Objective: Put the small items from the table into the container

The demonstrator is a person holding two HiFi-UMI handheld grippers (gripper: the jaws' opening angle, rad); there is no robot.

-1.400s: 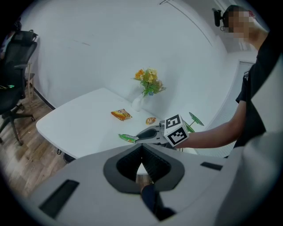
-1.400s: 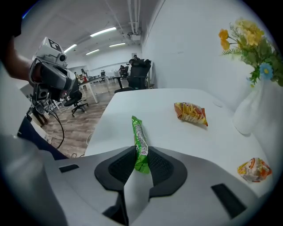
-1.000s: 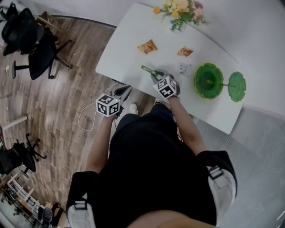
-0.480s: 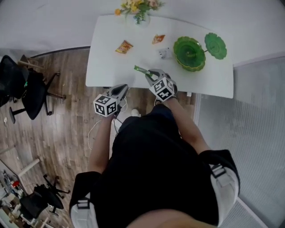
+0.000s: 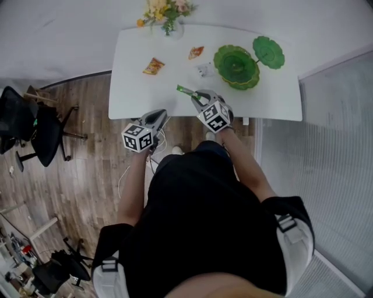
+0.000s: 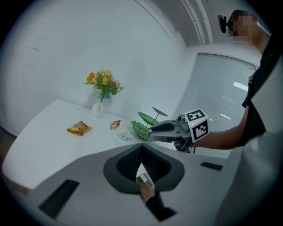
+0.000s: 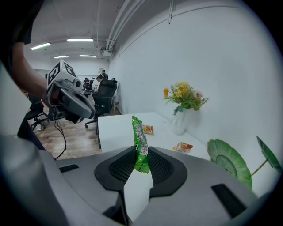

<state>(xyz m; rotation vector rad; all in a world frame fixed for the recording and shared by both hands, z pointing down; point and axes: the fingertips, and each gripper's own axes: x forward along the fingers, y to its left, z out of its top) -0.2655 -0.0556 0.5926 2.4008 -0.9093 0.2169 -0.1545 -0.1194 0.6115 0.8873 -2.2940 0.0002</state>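
Note:
My right gripper [image 5: 194, 96] is shut on a long green snack packet [image 5: 185, 90], held above the front edge of the white table [image 5: 134, 93]; the packet [image 7: 140, 145] stands upright between the pads. The green bowl-shaped container [image 5: 236, 59] sits at the table's back right, its green lid [image 5: 268, 52] beside it. An orange packet [image 5: 154, 66], a smaller orange packet [image 5: 196, 52] and a small white item [image 5: 202, 70] lie on the table. My left gripper [image 5: 161, 116] hangs in front of the table, off its edge, shut with nothing in it [image 6: 141, 164].
A vase of flowers [image 5: 163, 11] stands at the table's back edge against the white wall. Black office chairs [image 5: 29, 125] stand on the wooden floor to the left. A cable [image 5: 125, 174] trails on the floor under the left hand.
The head view has swung, so the table now lies square across the top. The right gripper has risen with the green packet still in it. The left gripper stays shut and has risen a little.

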